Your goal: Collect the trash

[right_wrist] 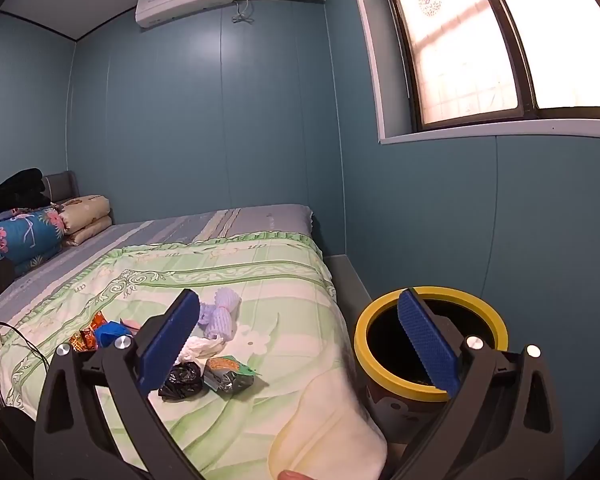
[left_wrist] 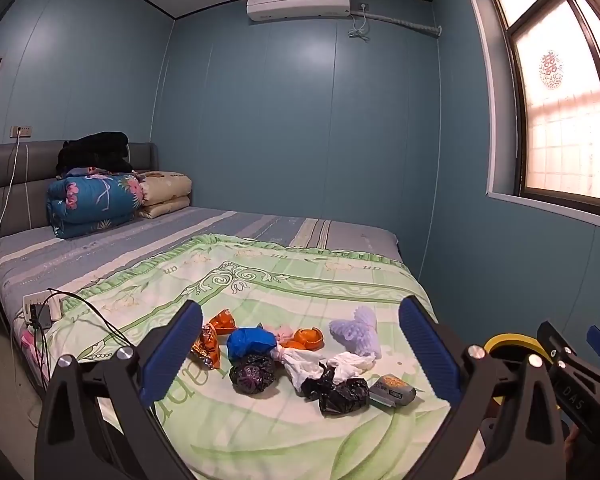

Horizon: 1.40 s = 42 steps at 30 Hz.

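Left gripper [left_wrist: 300, 354] and right gripper [right_wrist: 300, 344] both gape wide, empty; trash pile [left_wrist: 296, 360] sits mid-frame on the quilt [left_wrist: 260, 432], bin [right_wrist: 432, 344] lower right, crinkly bags could slip or snag together
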### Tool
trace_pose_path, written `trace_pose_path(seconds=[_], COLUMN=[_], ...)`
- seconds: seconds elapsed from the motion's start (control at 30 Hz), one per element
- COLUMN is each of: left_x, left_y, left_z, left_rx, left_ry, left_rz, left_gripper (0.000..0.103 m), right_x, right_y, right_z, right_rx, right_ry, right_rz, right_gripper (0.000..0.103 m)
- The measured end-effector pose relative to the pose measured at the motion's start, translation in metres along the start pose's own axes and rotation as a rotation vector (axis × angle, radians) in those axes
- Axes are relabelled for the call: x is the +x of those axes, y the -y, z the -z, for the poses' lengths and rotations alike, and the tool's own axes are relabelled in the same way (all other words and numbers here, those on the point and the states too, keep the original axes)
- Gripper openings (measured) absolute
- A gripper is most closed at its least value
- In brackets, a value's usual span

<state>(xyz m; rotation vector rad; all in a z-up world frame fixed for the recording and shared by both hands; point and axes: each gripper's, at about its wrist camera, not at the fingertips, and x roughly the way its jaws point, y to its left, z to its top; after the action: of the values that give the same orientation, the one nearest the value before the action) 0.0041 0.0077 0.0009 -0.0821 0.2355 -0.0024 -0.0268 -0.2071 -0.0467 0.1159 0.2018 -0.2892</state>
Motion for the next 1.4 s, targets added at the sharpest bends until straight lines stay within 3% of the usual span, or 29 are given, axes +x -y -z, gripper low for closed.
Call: trace_pose_path(seconds=[1.4], left_x=[0.0003], left_y=[0.0005], left_z=[0.0026], left_rx=[0.001], left_ry=[-0.015], left_rz=[0.011], left_gripper=[0.095], right_x=[0.0018], right_y=[0.001], right_z=[0.0013], right_rx=[0.006], right_ry=[-0.009], right_rz=[0.006], right_gripper=[0.095])
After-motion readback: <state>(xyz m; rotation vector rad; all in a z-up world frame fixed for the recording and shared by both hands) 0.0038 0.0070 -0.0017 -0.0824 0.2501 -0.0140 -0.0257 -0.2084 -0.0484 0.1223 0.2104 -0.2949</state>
